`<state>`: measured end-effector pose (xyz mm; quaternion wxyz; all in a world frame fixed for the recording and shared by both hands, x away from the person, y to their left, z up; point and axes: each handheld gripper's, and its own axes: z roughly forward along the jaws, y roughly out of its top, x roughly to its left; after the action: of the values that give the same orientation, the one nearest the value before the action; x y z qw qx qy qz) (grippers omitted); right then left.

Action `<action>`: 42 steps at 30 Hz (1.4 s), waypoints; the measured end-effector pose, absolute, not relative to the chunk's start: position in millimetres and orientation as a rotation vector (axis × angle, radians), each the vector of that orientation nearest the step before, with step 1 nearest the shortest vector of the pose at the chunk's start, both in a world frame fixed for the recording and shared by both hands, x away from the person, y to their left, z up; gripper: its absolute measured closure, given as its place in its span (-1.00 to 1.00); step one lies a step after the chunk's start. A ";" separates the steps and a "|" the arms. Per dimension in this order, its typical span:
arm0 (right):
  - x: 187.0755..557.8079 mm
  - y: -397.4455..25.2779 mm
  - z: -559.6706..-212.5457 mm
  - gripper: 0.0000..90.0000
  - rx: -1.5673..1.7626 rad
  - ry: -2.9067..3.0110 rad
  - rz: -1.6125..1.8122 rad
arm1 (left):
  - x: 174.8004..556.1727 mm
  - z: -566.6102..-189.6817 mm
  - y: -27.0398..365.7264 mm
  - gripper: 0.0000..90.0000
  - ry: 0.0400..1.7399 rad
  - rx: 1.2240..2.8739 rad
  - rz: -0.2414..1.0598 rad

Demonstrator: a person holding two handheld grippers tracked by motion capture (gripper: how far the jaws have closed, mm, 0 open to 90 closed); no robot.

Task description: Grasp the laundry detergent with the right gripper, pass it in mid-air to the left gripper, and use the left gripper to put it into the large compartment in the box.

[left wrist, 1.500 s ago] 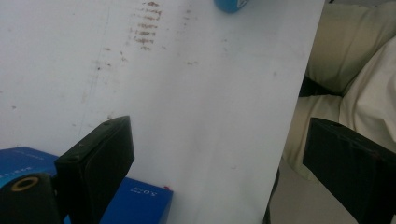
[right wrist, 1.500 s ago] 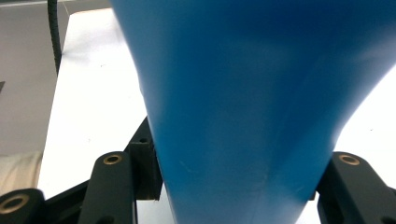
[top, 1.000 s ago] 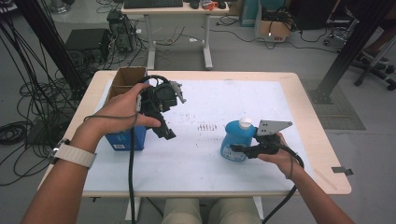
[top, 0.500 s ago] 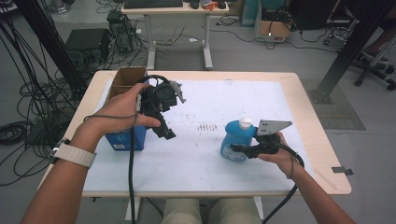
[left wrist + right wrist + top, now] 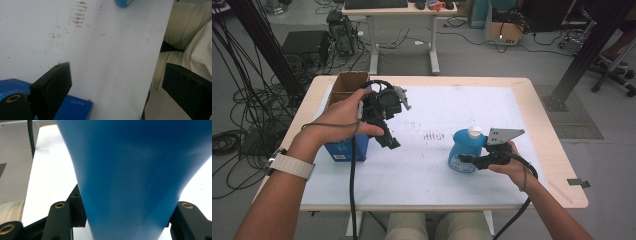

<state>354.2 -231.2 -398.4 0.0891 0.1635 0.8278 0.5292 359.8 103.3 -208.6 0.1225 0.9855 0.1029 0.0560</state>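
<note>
1. High view — right gripper [image 5: 468, 159] is closed on the blue bottle [image 5: 464, 150], which stands upright on the white surface [image 5: 452, 107].
2. Left gripper view — left gripper [image 5: 117, 87], jaws wide apart and empty, is above the blue box [image 5: 75, 108]; its print is unreadable.

Blue bottle [image 5: 135, 177] — cropped on top (label unseen) — hides the fingers' tips.

Bright even light, soft shadows, blurred close-up views
</note>
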 end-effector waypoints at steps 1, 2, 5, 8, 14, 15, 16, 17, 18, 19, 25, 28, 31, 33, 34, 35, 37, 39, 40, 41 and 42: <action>354.2 -231.2 -398.4 -0.05 0.486 2.463 1.574 | 359.8 -208.6 103.3 -0.80 0.300 2.876 0.163; 354.2 -231.0 -398.3 -0.05 0.488 2.463 1.573 | 359.7 -208.6 103.1 -0.80 0.302 2.878 0.162; 354.2 -230.9 -398.0 -0.05 0.488 2.465 1.570 | 359.7 -208.8 102.9 -0.80 0.300 2.880 0.162; 354.5 -230.8 -398.0 -0.05 0.485 2.466 1.570 | 359.6 -209.0 103.1 -0.80 0.302 2.879 0.160; 354.1 -230.9 -397.4 -0.05 0.495 2.475 1.563 | 360.0 -208.7 102.8 -0.80 0.300 2.876 0.164; 354.1 -231.0 -397.4 -0.05 0.495 2.475 1.563 | 359.9 -208.6 102.7 -0.80 0.303 2.875 0.164; 354.2 -231.0 -397.4 -0.05 0.495 2.476 1.563 | 360.1 -208.3 102.6 -0.80 0.303 2.877 0.164; 354.2 -231.0 -397.4 -0.05 0.495 2.476 1.563 | 360.5 -207.9 102.7 -0.80 0.298 2.878 0.166; 354.2 -231.0 -397.4 -0.05 0.493 2.475 1.564 | 360.3 -207.7 102.6 -0.80 0.302 2.878 0.166; 354.2 -231.0 -397.4 -0.05 0.493 2.476 1.564 | 360.4 -207.4 102.5 -0.80 0.300 2.877 0.168; 354.1 -231.0 -397.5 -0.05 0.494 2.475 1.563 | 360.0 -207.0 102.4 -0.80 0.301 2.875 0.171; 354.2 -231.0 -397.4 -0.05 0.495 2.476 1.563 | 359.7 -206.8 102.6 -0.80 0.304 2.877 0.169; 354.1 -231.0 -397.3 -0.05 0.498 2.477 1.562 | 359.6 -207.0 102.6 -0.80 0.303 2.873 0.171; 354.2 -231.0 -397.4 -0.05 0.496 2.476 1.563 | 359.6 -206.8 102.5 -0.80 0.304 2.878 0.170; 354.1 -230.9 -397.3 -0.05 0.498 2.477 1.563 | 359.6 -207.0 102.5 -0.80 0.302 2.874 0.171; 354.1 -231.0 -397.3 -0.05 0.497 2.476 1.561 | 359.6 -207.0 102.4 -0.80 0.302 2.874 0.171; 354.1 -230.9 -397.3 -0.05 0.498 2.477 1.562 | 359.7 -207.0 102.4 -0.80 0.303 2.874 0.171; 354.1 -230.9 -397.3 -0.05 0.499 2.477 1.562 | 359.8 -206.9 102.4 -0.80 0.304 2.875 0.171; 354.1 -230.9 -397.3 -0.05 0.496 2.477 1.562 | 359.8 -206.9 102.4 -0.79 0.304 2.875 0.171; 354.1 -230.9 -397.3 -0.05 0.496 2.477 1.562 | 359.7 -206.9 102.4 -0.79 0.304 2.874 0.170; 354.1 -230.8 -397.3 -0.05 0.498 2.476 1.561 | 359.8 -206.8 102.3 -0.79 0.301 2.875 0.172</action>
<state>354.1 -230.8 -397.3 0.0859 0.1672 0.8309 0.5238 359.8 102.3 -206.8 0.1225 0.9853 0.1033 0.0590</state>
